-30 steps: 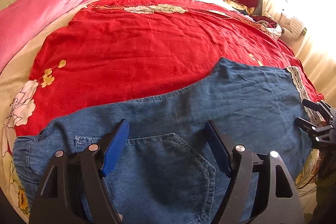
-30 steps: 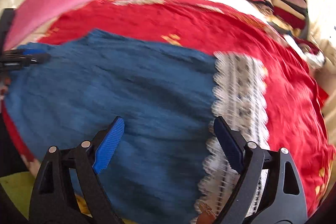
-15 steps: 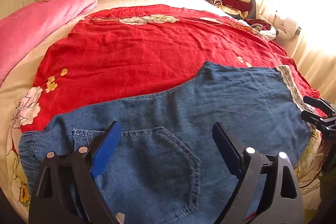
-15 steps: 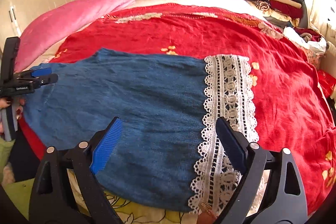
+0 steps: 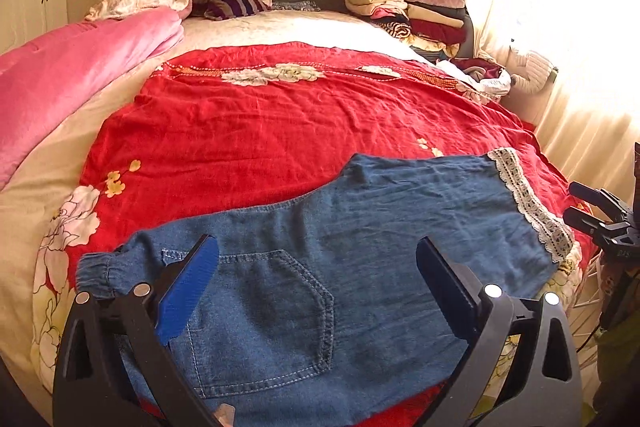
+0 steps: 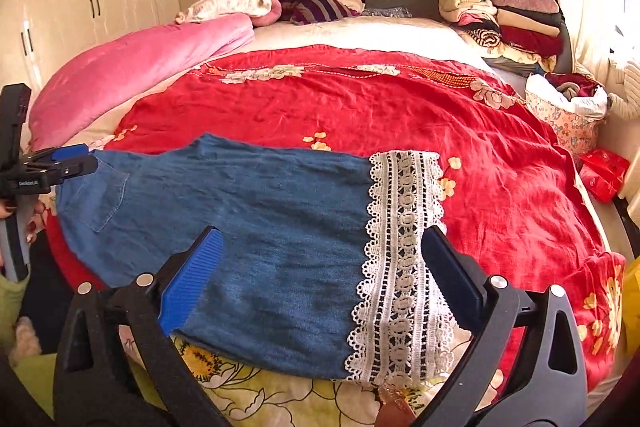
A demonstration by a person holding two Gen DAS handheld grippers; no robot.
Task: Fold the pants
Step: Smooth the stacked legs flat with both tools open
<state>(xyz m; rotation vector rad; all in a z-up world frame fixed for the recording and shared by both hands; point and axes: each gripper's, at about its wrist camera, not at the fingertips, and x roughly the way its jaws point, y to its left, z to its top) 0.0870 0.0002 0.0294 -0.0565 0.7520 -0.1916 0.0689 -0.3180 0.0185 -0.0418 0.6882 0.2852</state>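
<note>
Left claw point(image 5: 316, 275), right claw point(image 6: 320, 267) agape

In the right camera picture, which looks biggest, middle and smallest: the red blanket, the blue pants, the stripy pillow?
1. red blanket
2. blue pants, though nearness to the camera inflates them
3. stripy pillow, far away, so it looks tiny

The bed point(image 6: 360, 31) carries a red floral spread point(image 6: 360, 107); blue denim pants point(image 6: 248, 219) lie flat on its near edge, a pink quilt point(image 6: 132, 67) runs along the left side, pillows point(image 6: 232, 1) and stacked clothes point(image 6: 516, 19) sit by the headboard
</note>
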